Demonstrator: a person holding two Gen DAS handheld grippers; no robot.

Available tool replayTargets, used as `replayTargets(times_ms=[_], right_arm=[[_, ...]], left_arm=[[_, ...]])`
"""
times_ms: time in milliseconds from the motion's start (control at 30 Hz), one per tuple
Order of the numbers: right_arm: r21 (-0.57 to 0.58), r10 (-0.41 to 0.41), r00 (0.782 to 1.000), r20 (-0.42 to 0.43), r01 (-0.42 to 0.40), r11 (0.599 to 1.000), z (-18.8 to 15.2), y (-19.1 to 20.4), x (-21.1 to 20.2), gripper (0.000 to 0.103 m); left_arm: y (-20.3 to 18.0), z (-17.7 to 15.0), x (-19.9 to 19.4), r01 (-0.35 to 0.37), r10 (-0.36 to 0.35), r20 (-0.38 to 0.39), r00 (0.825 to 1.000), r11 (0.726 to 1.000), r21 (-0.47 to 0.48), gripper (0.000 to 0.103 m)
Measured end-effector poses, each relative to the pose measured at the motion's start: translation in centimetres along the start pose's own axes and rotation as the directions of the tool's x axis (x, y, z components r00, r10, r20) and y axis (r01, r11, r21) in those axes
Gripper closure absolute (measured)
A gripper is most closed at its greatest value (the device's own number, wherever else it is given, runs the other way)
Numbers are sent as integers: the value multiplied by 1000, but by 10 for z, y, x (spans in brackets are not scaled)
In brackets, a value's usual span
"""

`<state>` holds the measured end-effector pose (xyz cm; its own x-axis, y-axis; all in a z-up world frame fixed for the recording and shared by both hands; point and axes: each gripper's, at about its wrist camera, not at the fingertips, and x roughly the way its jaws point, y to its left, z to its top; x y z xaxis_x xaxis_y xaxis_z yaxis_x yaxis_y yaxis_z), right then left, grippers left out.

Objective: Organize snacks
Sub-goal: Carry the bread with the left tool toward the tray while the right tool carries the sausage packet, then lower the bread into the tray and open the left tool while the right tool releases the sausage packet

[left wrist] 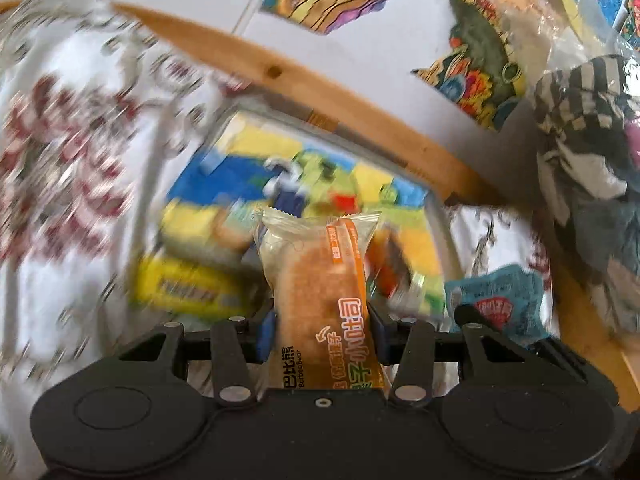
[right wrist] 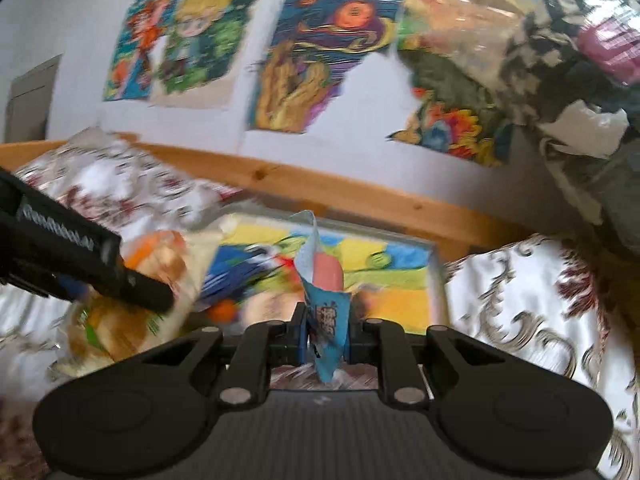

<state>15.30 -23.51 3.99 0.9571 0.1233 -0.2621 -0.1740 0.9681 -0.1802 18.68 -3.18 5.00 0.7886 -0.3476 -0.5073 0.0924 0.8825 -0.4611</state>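
- Two grippers, each clamped on one snack; black plastic with blue pads.
- The left gripper (left wrist: pixel 324 334), low centre of the left view, is closed on one bread pack (left wrist: pixel 320 280): a clear crinkly wrapper with an orange strip and a zigzag-cut top edge, a golden-brown bun inside, standing upright between the pads.
- The right gripper (right wrist: pixel 326 338), low centre of the right view, is closed on one sausage pack (right wrist: pixel 326 292): a slim blue wrapper (a pink sausage shows through its clear upper part), upright, its top corner folded to a point.
- One tray (left wrist: pixel 438 216), clear and rectangular with rounded corners, sits just beyond both held snacks at mid-frame; it holds many blurred packs in yellow, blue, green and orange, too smeared to count.
- One loose blue packet (left wrist: pixel 496 300) with a red label, crumpled, lies just right of the tray in the left view.
- In the right view the left gripper shows as a black bar at mid-left with its bread pack.
- One cloth (right wrist: pixel 532 304), white and glossy with dark red and grey scrollwork, covers the surface under the tray.
- One pale wooden rail (right wrist: pixel 320 184) with knots runs behind the tray.
- Four bright, colourful drawings (right wrist: pixel 320 56) show on the white wall in the right view (a few more are cut off at the top edge).
- One clear plastic bag (left wrist: pixel 580 92) of clothes, upper right.
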Motion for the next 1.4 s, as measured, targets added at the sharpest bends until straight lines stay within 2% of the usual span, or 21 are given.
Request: replayTargets(times_ms=[133,300,400,500,667,733,767,833,1033,1167,1233,1400], right_arm=[[47,-10,1000,2,9,999,4,-28,33,85],[41,-22,1000,1,22,999,-7,-43,63,85],[33,-58,998,-5,58,998,-20,-46,74,85],[80,-89,996,-13,90,993,-27,-52,84,85],[168,-121,992,-22,123,978,-20,-61,99,85],[185,-100,994,-46,107,977,-15,-63,109,84],[191,-94,994,-53,102,976,-14,-63,112,81],[216,-90,995,-51,99,971,-16,-64,116,67],[261,-40,999,-27,45,964,-24,-66,114,34],[274,-33,999,-9,35,961,-25,-65,110,22],[272,-37,999,5,35,962,-24,-63,106,11],[256,-64,998,12,59,965,-16,-60,94,3]], left_arm=[[-28,31,31,2,-2,25,1000,1000,15,55],[-55,56,79,-8,11,-39,999,998,60,55],[-68,60,104,-15,21,-50,999,993,114,55],[-74,64,127,-19,27,-67,997,993,115,55],[-84,67,154,-38,44,-47,998,991,130,55],[-83,67,160,-49,55,-39,998,990,134,55],[-83,67,162,-55,61,-39,997,990,132,55],[-81,66,166,-76,83,-47,995,988,133,55],[-76,63,169,-108,114,-44,992,988,113,54],[-78,65,163,-107,113,-43,993,987,124,54],[-78,66,157,-106,110,-24,994,986,126,48],[-83,72,139,-118,119,-4,993,984,135,40]])
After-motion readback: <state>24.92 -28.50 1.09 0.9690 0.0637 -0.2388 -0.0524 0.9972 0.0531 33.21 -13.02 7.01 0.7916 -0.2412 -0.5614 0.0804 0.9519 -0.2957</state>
